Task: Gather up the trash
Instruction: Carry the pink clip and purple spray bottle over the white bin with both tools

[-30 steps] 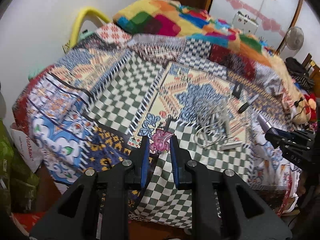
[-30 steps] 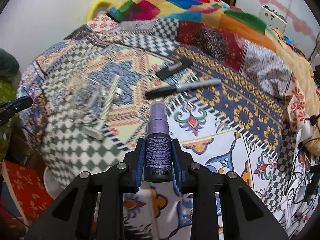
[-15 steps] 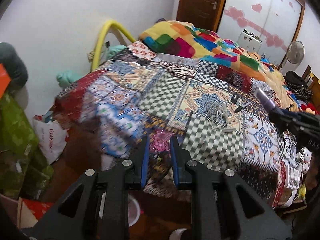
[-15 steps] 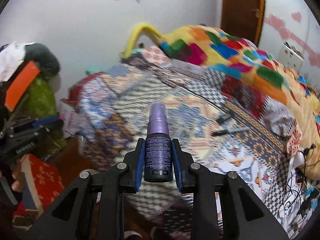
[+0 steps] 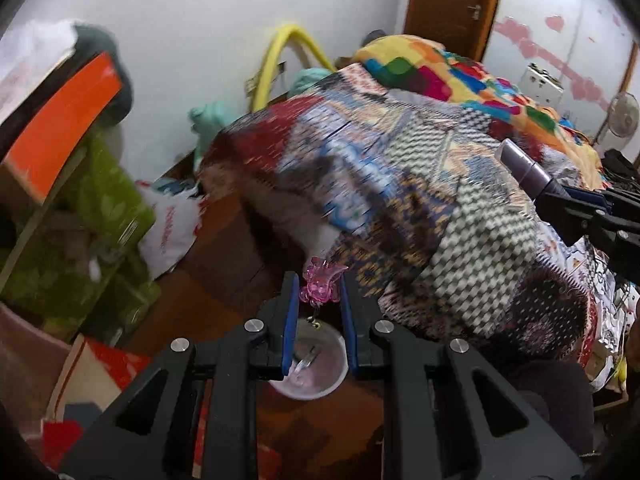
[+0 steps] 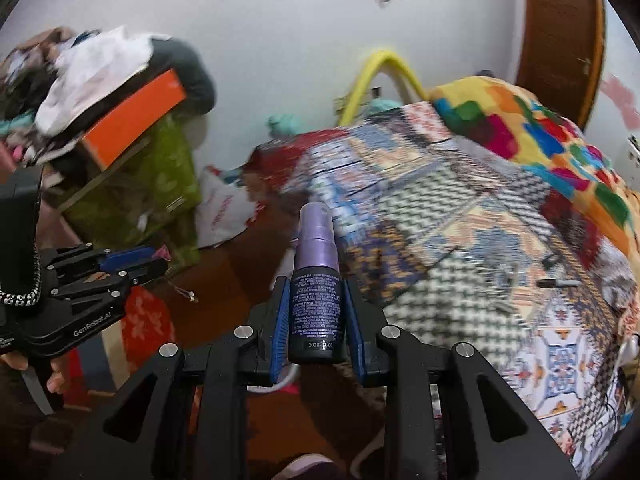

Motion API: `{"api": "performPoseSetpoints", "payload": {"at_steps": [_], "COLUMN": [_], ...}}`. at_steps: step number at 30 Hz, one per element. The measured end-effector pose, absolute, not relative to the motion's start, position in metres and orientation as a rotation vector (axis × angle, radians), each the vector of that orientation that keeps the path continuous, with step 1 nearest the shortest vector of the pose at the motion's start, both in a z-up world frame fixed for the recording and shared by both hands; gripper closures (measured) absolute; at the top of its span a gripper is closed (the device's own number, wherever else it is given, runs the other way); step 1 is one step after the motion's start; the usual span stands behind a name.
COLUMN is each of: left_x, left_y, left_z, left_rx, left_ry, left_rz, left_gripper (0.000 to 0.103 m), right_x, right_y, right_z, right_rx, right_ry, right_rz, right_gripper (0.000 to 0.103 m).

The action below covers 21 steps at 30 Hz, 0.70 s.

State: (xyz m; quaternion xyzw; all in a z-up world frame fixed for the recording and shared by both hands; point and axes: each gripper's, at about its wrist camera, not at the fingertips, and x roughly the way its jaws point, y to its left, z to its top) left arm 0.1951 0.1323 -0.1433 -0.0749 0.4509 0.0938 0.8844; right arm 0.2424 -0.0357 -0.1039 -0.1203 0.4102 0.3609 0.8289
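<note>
Take the bed with the patchwork quilt [image 5: 420, 184] as your landmark; everything sits relative to it.

Off the bed's left edge, over the brown floor, your left gripper [image 5: 318, 300] has its jaws closed on a small translucent pink plastic clip [image 5: 321, 285], pinched near the tips so most of the piece stands proud of the blue pads. A thin chain or thread seems to dangle from it. Directly beneath, on the floor by the foot of the bed, stands a pale round plastic tub [image 5: 310, 364] with a few bits already inside. You appear to hold the clip there because the tub is the collecting point, and the gripper tilts steeply down at it.

To the right of that, closer to the quilt's edge, your right gripper [image 6: 316, 312] has its jaws clamped on a dark cylindrical spray bottle with a lilac cap [image 6: 316, 280]. The pads bear on the label, the cap points forward and upward past the tips, and the base sits back between the fingers, so the hold looks secure for carrying. This gripper also angles down, towards floor and bedside rather than the mattress top.

Farther right on the quilt, a dark pen [image 6: 558, 282] lies uncollected, well apart from both grippers.
</note>
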Motion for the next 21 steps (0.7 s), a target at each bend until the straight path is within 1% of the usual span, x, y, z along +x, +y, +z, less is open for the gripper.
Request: {"api": "performPoseSetpoints", "payload": {"at_steps": [11, 21], "left_x": [0.153, 0.153], "left_y": [0.184, 0.195], "left_z": [-0.198, -0.253], "left_rx": [-0.272, -0.336], "left_ry": [1.03, 1.135], "left_rz": [0.297, 0.304], "left_gripper": [0.084, 0.084], "right_x": [0.205, 0.202], "right_y": [0.034, 0.069], "right_z": [-0.156, -0.206], "right_rx": [-0.389, -0.468], "right_ry": [0.978, 1.086], "right_rz": [0.888, 0.935], "right_gripper": [0.079, 0.079]}}
